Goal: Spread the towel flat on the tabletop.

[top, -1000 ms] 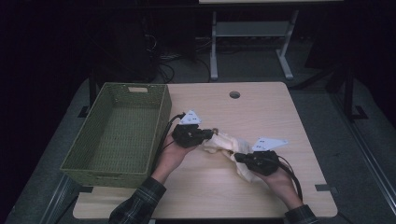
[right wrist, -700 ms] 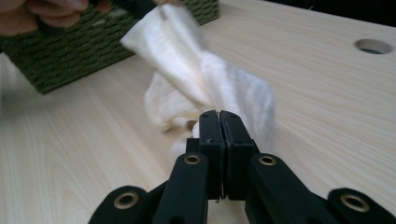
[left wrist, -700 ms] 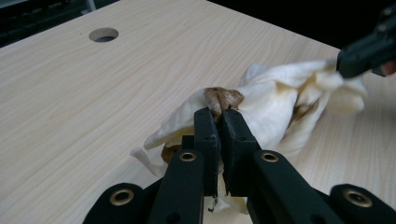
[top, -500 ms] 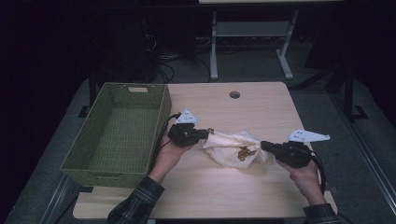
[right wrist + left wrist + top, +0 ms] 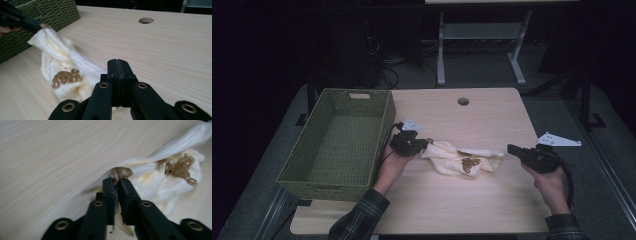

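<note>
A cream cloth with a brown patch lies crumpled and drawn out across the middle of the wooden table. My left gripper holds the cloth's left corner. In the left gripper view the cloth has its brown-edged corner pinched between the jaws of that gripper; the jaws have just been opening slightly, with the fabric still between them. My right gripper hovers just right of the cloth's other end, shut and empty. In the right gripper view its jaws are pressed together above the cloth.
A green woven basket stands empty at the table's left, close behind my left hand, and it also shows as the basket in the right gripper view. A round cable hole sits near the far edge. Desk legs and cables lie beyond the table.
My right gripper has moved right, away from my left gripper, and now sits off the cloth's end. The cloth went from bunched between both grippers to drawn out rightward.
</note>
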A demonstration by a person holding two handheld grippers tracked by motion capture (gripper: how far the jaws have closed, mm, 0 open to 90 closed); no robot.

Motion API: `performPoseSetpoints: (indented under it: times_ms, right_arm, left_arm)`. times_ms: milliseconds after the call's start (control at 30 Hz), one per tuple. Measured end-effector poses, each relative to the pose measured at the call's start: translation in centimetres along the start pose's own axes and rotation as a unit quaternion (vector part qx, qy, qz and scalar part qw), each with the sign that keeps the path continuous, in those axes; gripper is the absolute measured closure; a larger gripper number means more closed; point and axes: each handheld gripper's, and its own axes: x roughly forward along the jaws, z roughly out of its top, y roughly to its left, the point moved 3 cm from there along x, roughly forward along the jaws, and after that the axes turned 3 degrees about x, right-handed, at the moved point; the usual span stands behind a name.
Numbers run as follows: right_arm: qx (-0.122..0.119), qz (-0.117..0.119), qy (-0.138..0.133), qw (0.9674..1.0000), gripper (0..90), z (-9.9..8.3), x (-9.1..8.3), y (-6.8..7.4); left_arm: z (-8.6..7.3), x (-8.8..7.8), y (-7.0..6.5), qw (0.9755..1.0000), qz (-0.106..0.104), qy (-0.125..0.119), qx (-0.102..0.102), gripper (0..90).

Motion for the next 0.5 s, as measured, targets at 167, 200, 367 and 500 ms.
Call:
performPoseSetpoints:
  times_ms: [167, 200, 367, 500]
  right_arm:
    - [-0.011, -0.006, 0.004, 0.9999, 83.7, 0.1, 0.0, 0.4]
    - [-0.01, 0.0, 0.005, 0.9999, 82.8, 0.1, 0.0, 0.6]
    - [-0.031, 0.041, 0.038, 0.9979, 78.7, -0.2, 1.1, 2.8]
    - [-0.053, 0.063, 0.066, 0.9944, 76.8, -0.8, 2.7, 4.8]
  left_arm:
    - [0.1, -0.3, -0.1, 0.9999, 0.007, -0.012, 0.0, 64.8]
    - [0.2, -0.5, -0.3, 0.9999, 0.003, -0.013, 0.003, 64.7]
    - [-0.2, -0.5, -1.7, 0.9993, -0.033, -0.009, 0.016, 65.0]
    - [-1.0, -0.3, -2.7, 0.9986, -0.048, -0.002, 0.024, 65.1]
